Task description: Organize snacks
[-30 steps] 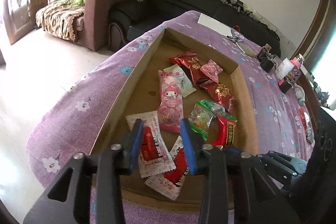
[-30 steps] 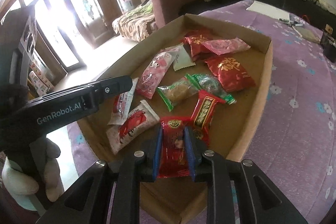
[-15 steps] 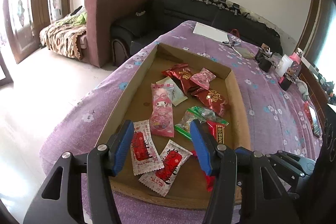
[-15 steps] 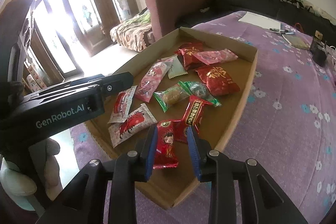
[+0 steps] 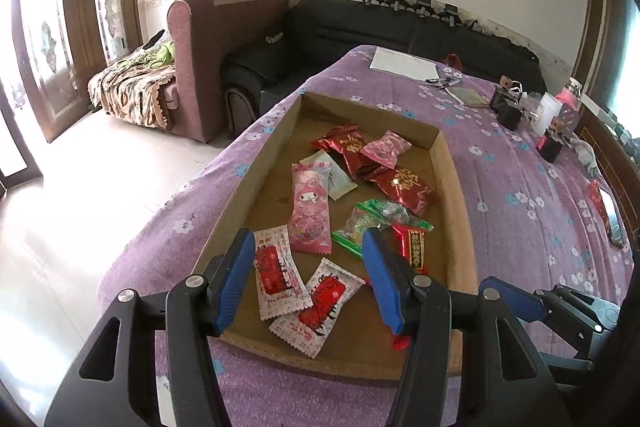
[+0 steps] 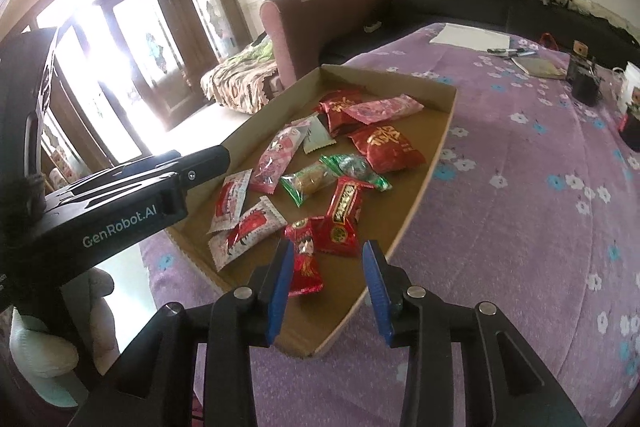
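You are holding your left claw wide apart and gripping nothing, above the near end of the cardboard tray, which is sitting on the purple flowered worktop. Two white-and-red packets are lying between its blue fingers in that view. Your right claw is also standing open and empty (its pads are clear of any wrapper), with a small red packet lying in the tray just beside its left finger. The other snacks are lying scattered in the tray, a pink cartoon packet among them.
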`<state>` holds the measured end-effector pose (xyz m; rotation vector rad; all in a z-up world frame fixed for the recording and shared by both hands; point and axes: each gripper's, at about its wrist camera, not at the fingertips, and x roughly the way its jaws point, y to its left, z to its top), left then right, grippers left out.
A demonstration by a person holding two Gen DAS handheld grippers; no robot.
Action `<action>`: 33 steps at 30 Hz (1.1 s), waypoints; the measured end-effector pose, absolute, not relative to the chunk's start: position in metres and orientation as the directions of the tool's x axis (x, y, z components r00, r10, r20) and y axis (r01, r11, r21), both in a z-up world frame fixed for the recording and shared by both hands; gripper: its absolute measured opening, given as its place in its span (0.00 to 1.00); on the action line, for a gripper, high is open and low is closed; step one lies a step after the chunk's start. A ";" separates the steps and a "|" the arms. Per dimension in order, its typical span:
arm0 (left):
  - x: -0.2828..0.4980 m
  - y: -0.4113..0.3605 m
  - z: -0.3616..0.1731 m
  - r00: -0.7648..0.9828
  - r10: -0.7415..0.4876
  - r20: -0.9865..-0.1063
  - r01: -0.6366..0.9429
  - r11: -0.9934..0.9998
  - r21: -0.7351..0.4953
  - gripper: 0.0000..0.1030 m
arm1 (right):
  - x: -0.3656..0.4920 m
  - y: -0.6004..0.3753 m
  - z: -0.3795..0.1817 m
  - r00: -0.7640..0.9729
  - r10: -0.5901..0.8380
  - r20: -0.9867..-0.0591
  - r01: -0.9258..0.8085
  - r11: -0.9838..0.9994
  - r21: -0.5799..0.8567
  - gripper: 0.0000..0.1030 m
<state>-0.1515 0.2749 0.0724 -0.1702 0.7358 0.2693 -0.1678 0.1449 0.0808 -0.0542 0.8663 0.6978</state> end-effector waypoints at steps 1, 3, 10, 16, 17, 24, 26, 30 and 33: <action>-0.153 0.273 0.073 0.709 0.182 -0.681 -0.298 0.953 -0.056 0.53 | -0.169 0.143 0.080 0.443 0.541 -0.715 -0.580 0.781 0.231 0.36; -0.154 0.269 0.073 0.707 0.184 -0.683 -0.295 0.954 -0.049 0.53 | -0.172 0.139 0.079 0.444 0.541 -0.714 -0.574 0.784 0.236 0.37; -0.156 0.253 0.072 0.696 0.195 -0.691 -0.281 0.960 -0.012 0.53 | -0.178 0.121 0.073 0.457 0.535 -0.711 -0.538 0.802 0.258 0.43; -0.157 0.236 0.075 0.701 0.208 -0.682 -0.267 0.963 0.019 0.54 | -0.180 0.101 0.072 0.475 0.529 -0.703 -0.502 0.819 0.276 0.43; -0.158 0.233 0.075 0.703 0.213 -0.679 -0.267 0.963 0.026 0.58 | -0.180 0.098 0.072 0.479 0.527 -0.702 -0.497 0.822 0.278 0.43; -0.169 0.216 0.087 0.734 0.232 -0.638 -0.258 0.965 0.054 0.65 | -0.189 0.076 0.076 0.512 0.522 -0.682 -0.464 0.837 0.292 0.43; -0.174 0.213 0.090 0.743 0.231 -0.628 -0.253 0.966 0.057 0.65 | -0.193 0.069 0.079 0.526 0.522 -0.672 -0.456 0.839 0.296 0.43; -0.185 0.206 0.098 0.761 0.234 -0.605 -0.247 0.967 0.064 0.65 | -0.200 0.058 0.086 0.547 0.521 -0.656 -0.445 0.844 0.299 0.43; -0.194 0.202 0.105 0.777 0.237 -0.583 -0.246 0.967 0.065 0.65 | -0.209 0.053 0.092 0.566 0.516 -0.643 -0.445 0.848 0.289 0.44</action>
